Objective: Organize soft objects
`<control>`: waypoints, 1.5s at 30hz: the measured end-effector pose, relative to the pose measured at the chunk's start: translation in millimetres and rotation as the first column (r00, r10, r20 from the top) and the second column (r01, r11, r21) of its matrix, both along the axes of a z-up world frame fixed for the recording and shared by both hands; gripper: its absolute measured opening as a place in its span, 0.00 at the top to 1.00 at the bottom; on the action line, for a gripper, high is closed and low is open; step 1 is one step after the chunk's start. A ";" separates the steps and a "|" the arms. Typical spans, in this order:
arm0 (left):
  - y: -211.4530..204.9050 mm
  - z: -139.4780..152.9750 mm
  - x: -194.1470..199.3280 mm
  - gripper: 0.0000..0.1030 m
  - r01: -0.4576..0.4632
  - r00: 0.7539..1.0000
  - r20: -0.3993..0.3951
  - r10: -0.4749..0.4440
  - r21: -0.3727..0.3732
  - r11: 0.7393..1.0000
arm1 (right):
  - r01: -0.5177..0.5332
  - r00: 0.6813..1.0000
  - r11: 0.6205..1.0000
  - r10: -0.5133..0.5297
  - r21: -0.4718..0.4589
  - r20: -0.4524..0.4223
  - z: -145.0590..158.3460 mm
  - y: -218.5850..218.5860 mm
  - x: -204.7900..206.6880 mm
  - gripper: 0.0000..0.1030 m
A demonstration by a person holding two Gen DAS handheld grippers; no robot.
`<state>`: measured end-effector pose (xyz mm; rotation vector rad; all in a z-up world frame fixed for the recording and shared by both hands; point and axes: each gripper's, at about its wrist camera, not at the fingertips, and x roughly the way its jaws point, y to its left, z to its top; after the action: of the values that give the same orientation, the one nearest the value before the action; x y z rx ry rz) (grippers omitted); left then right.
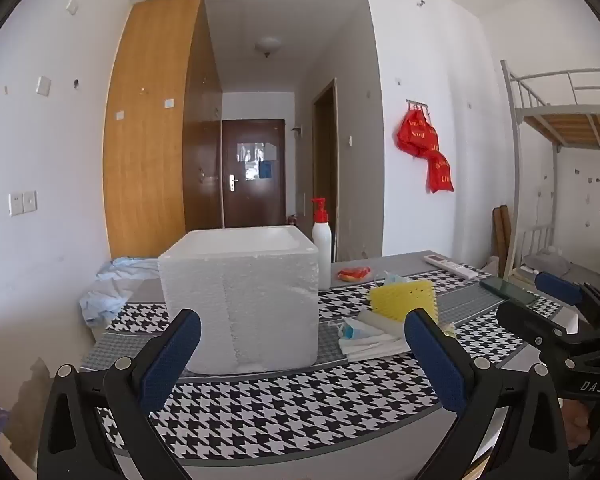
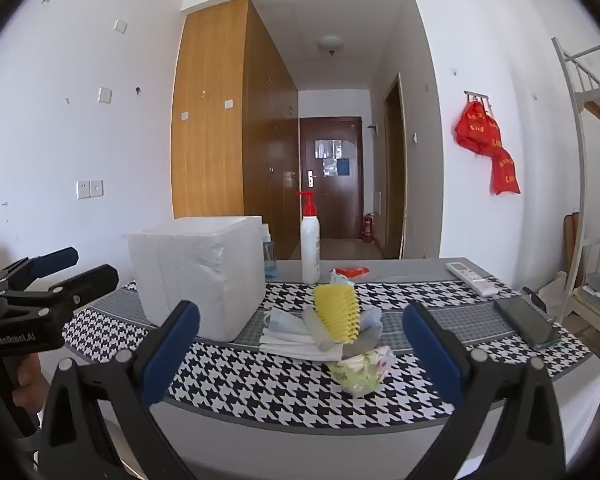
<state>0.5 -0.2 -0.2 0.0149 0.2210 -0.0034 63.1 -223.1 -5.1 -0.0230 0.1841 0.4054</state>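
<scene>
Both tongs gape wide, empty — left tongs face the foam box, right tongs face the soft pile on the table — just right of the box.

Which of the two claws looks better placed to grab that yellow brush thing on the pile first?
Probably the right gripper: the yellow brush sits between its open fingers, while the left gripper faces the white foam box.
</scene>
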 end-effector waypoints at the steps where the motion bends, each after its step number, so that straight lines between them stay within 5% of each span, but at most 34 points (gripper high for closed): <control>1: -0.2 -0.1 0.4 0.01 0.001 1.000 -0.004 -0.001 -0.001 1.000 | 0.001 1.000 1.000 -0.001 0.000 -0.007 0.2 -0.2 0.3 0.00; 45: 0.4 -3.6 2.9 0.01 0.000 1.000 -0.027 0.000 -0.014 1.000 | 0.007 1.000 1.000 -0.007 0.005 -0.013 3.7 -3.5 -2.8 0.00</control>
<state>3.4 0.3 -3.8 0.0010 0.2479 -0.0052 60.3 -226.6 -1.4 -0.0150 0.1957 0.3992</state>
